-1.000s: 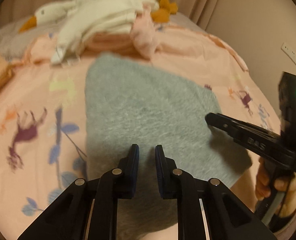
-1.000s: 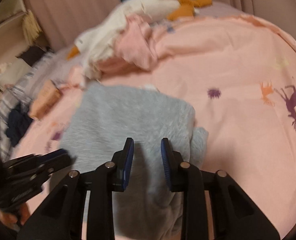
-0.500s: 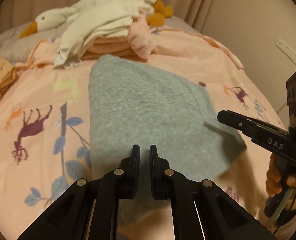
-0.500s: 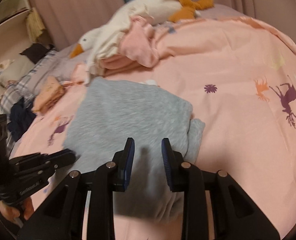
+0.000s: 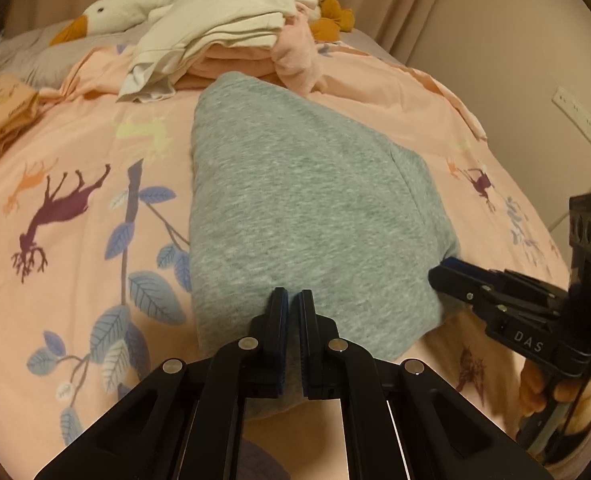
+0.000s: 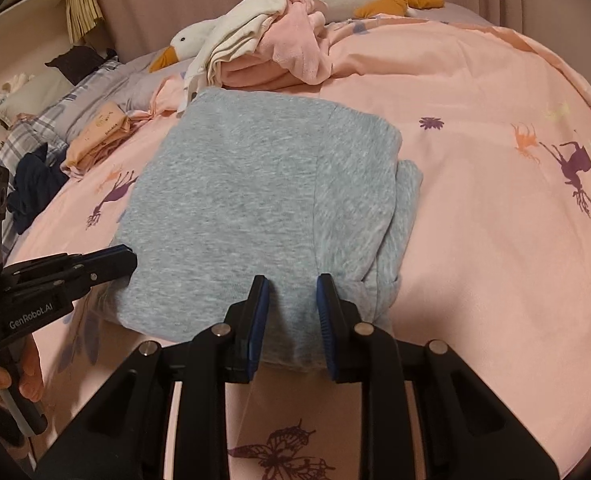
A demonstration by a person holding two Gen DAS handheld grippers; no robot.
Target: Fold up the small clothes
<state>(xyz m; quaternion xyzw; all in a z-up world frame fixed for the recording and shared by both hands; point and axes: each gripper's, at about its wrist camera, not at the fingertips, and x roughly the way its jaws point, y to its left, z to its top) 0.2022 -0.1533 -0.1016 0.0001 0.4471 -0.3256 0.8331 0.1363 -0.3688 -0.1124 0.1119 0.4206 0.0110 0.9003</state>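
- In the middle of the bed lies the grey garment [image 6: 255, 200], the thing in hand for the folding. It is already folded into a thick, nearly rectangular packet of several layers, and one folded part shows out from under the top layer on the right side.
- At the near edge of the packet, the left gripper [image 5: 293, 300] is closed, its pads almost together, and a little grey cloth seems to sit in the narrow gap. I judge that it pinches the near left corner of the garment, but the pressing itself is not clearly visible.
- The right gripper [image 6: 291, 292] stands at the near right part of the same edge. Its jaws have just been closing, but a clear gap remains, with grey cloth lying between and under them. The pads do not seem to press it yet.
- As a judgement, this garment is mostly folded; what is left is perhaps one more fold or a tidying of the part that sticks out, and then putting it aside.
- Behind the garment, near its far edge, there is a pile of pink and cream clothes [image 6: 279, 44], partly folded and partly crumpled, so more work probably remains there.
- A plush goose [image 5: 115, 14] lies behind that pile, on the pink bed cover [image 6: 495, 240] printed with animals.
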